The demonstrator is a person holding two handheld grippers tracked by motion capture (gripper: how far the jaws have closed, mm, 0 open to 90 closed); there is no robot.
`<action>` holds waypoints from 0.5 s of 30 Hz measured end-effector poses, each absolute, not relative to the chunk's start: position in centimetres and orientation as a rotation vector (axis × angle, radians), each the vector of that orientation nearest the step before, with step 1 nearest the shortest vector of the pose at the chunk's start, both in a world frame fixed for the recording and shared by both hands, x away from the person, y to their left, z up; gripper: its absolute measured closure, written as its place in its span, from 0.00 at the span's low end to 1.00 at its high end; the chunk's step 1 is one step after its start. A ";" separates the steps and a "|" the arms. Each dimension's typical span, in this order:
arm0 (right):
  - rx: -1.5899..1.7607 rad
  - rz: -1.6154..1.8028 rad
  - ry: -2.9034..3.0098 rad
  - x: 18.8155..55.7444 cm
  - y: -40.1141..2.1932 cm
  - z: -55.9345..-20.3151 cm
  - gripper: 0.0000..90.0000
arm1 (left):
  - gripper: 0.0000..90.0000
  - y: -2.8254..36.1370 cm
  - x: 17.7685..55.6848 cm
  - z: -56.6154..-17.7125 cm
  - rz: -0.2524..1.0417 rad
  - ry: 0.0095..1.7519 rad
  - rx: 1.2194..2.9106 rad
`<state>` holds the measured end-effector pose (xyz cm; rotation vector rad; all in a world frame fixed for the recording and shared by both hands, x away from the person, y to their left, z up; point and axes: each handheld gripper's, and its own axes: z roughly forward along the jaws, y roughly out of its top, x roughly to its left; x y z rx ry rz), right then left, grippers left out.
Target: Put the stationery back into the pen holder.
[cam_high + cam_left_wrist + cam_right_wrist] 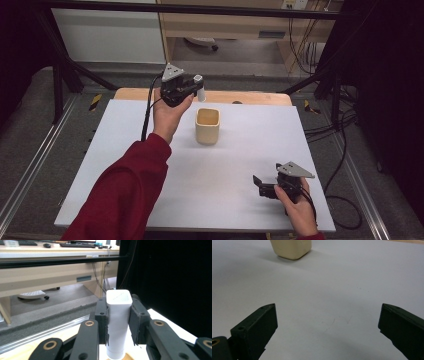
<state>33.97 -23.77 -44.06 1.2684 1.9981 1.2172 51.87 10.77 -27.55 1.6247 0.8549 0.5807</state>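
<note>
Gripping an upright white tube (118,322), the left claw (192,90) hovers just behind the beige cup (207,126); right claw (327,327) gapes

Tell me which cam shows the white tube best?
Left gripper view: the white tube stands upright, clamped between the left gripper pads, its squarish flat top clear. The high view shows it small, poking from that gripper beyond the beige cup. The right gripper view faces the cup.

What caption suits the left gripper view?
Left gripper clamps an upright white tube between its black jaws.
</note>
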 end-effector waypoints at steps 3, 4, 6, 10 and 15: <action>1.264 1.220 1.994 34.0 -23.9 -44.1 0.03 | 0.79 10.7 52.2 -27.9 0.597 0.865 1.644; 1.265 1.220 1.994 34.0 -23.9 -44.1 0.03 | 0.79 10.6 52.3 -28.1 0.601 0.864 1.656; 1.262 1.219 1.997 34.0 -23.9 -44.1 0.03 | 0.79 10.3 52.3 -28.3 0.607 0.850 1.688; 1.262 1.214 2.002 34.3 -24.0 -44.2 0.03 | 0.79 9.8 52.3 -28.7 0.613 0.835 1.720; 1.260 1.215 2.007 34.2 -23.8 -44.2 0.03 | 0.79 9.3 52.4 -29.2 0.603 0.839 1.722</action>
